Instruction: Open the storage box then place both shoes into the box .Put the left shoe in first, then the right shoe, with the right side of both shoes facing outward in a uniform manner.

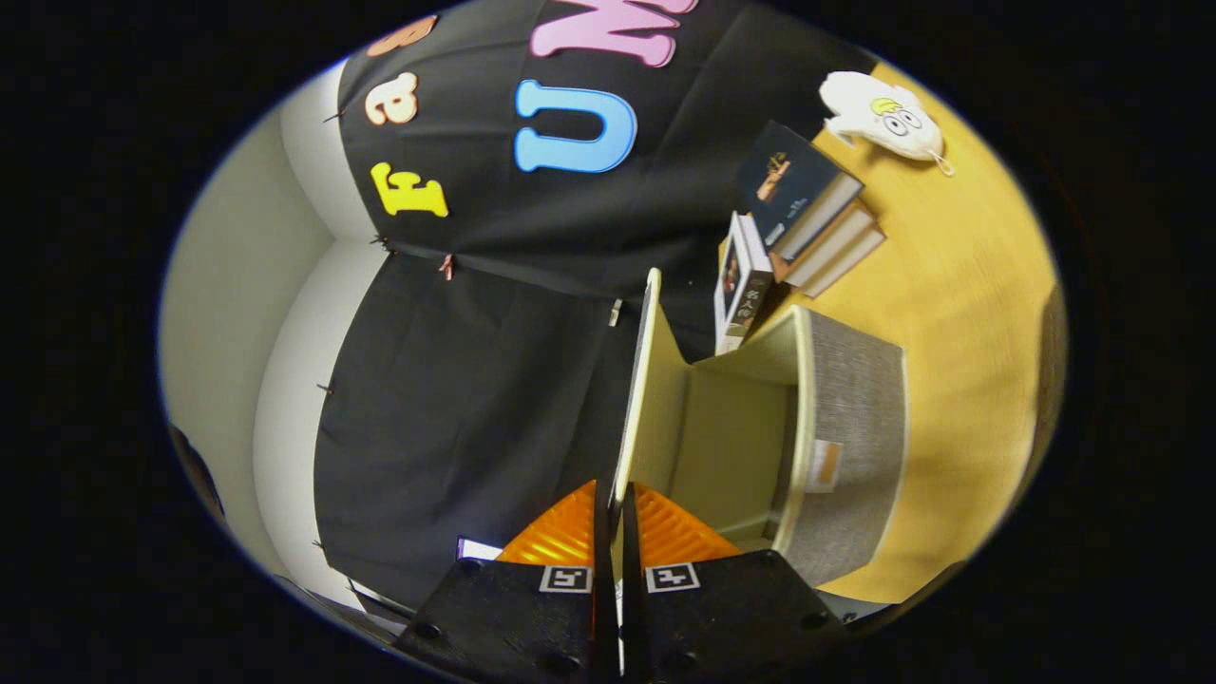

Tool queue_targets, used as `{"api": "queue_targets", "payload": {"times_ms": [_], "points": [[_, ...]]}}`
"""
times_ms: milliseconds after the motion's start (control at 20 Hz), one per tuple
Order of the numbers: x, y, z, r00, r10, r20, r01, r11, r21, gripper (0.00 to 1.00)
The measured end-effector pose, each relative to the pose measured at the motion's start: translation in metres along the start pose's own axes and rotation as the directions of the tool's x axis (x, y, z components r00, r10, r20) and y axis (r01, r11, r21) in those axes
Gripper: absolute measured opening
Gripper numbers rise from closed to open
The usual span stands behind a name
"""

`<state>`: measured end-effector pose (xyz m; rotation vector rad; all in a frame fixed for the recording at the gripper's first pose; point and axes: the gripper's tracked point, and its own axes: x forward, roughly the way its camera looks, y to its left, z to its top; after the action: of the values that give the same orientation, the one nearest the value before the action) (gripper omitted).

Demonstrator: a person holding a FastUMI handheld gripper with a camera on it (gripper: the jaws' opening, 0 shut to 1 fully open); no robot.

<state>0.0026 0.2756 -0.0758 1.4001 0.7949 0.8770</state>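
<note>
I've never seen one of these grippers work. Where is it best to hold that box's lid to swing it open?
By its thin free edge, as now: the gripper is shut on the lid, one finger on each face. Edge-on, the flat panel fits between the fingers, raised clear of the storage box.

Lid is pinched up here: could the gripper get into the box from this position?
Probably not yet. The gripper is shut on the lid, holding it swung up. The box is open, its inside bare beside the fingers, so the way in looks free once the lid is let go.
</note>
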Motion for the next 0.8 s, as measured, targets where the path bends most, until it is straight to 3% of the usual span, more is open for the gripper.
{"api": "queue_targets", "payload": {"times_ms": [150,350,550,750,800], "points": [[0.027,0.03,-0.006,0.999,0.012,-0.031,-0.014,0.997,-0.074,0.07],[0.076,0.049,-0.021,0.995,-0.045,-0.091,0.028,0.983,-0.182,0.08],[0.122,0.068,-0.046,0.989,-0.055,-0.14,0.022,0.974,-0.227,0.08],[0.148,0.086,-0.072,0.979,-0.017,-0.201,-0.035,0.967,-0.253,0.16],[0.152,0.089,-0.075,0.979,-0.005,-0.205,-0.048,0.967,-0.252,0.3]]}}
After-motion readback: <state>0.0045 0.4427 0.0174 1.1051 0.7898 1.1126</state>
